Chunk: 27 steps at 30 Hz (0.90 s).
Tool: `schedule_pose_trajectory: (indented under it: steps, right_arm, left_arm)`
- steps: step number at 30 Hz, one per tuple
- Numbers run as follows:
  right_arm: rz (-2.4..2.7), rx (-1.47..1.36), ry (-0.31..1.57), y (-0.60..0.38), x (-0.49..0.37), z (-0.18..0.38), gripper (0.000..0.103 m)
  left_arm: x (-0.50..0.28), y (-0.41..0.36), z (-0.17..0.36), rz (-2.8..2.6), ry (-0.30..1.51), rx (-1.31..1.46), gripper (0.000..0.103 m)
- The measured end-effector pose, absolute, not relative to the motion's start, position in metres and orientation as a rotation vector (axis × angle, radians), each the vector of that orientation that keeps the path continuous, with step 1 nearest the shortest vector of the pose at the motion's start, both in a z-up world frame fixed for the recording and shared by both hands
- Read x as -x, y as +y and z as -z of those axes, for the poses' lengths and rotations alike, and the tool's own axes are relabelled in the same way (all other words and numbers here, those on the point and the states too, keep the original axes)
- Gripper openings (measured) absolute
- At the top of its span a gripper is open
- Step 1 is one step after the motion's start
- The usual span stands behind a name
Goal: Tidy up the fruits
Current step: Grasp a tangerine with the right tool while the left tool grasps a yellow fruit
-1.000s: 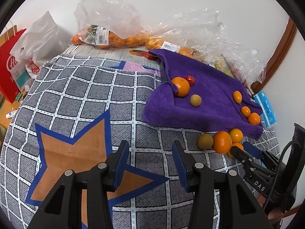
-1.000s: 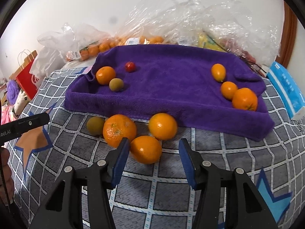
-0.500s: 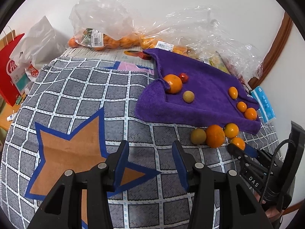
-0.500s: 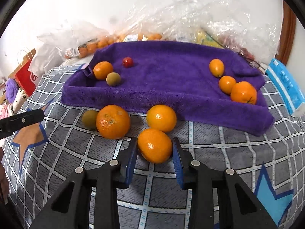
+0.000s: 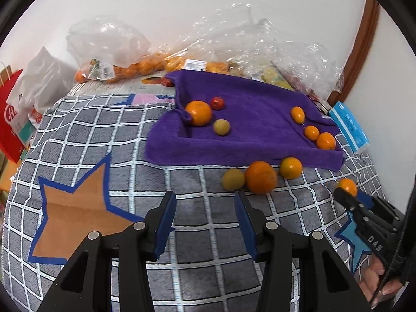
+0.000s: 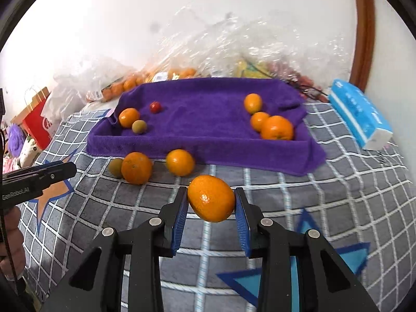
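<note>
My right gripper (image 6: 211, 204) is shut on an orange (image 6: 211, 198) and holds it above the checked cloth, in front of the purple towel (image 6: 202, 119). The same orange shows in the left wrist view (image 5: 347, 186). Two oranges (image 6: 136, 167) (image 6: 180, 162) and a greenish fruit (image 6: 115, 167) lie on the cloth by the towel's front edge. On the towel lie an orange, a greenish fruit and a small red fruit (image 6: 155, 107) at left, and three oranges (image 6: 277, 128) at right. My left gripper (image 5: 205, 215) is open and empty over the cloth.
Clear plastic bags of fruit (image 5: 117, 59) lie behind the towel by the wall. A blue tissue pack (image 6: 360, 113) lies to the right. A red paper bag (image 5: 11, 111) stands at far left. The checked cloth (image 5: 85, 135) has star patterns.
My right gripper closed around the front orange and lifted it off the cloth. My left gripper drew back a little and stayed open.
</note>
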State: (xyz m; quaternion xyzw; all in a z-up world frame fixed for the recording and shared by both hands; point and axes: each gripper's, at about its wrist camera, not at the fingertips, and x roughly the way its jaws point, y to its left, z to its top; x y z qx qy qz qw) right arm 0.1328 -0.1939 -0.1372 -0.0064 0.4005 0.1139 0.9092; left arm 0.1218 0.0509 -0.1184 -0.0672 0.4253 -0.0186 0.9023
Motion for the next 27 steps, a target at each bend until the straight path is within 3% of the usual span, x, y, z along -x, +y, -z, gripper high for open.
schedule_pose_trajectory:
  steps: [27]
  right_arm:
    - [-0.19, -0.043, 0.819, -0.235, -0.135, 0.154, 0.035]
  left_arm:
    - [-0.161, 0.014, 0.158, 0.08, 0.977, -0.05, 0.044]
